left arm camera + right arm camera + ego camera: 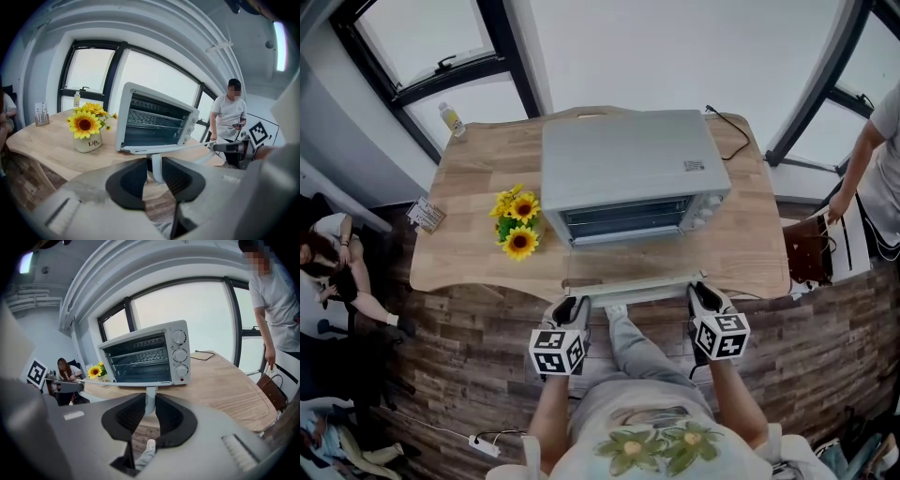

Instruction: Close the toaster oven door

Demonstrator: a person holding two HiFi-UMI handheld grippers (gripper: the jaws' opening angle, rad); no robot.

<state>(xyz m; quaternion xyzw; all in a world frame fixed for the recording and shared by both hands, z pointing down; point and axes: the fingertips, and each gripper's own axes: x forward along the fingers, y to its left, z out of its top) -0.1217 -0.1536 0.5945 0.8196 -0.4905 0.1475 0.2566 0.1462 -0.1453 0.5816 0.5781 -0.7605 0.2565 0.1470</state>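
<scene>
A silver toaster oven stands on the wooden table. Its glass door hangs open and lies flat over the table's front edge. My left gripper is at the left end of the door's white handle and my right gripper at the right end. In the left gripper view the jaws of the left gripper are closed on a white handle post below the door. In the right gripper view the right gripper clamps the other handle post the same way.
A white pot of sunflowers stands just left of the oven. A small bottle and a card stand sit at the table's left. A black cable runs behind the oven. One person stands at the right by a brown bag, another person sits at the left.
</scene>
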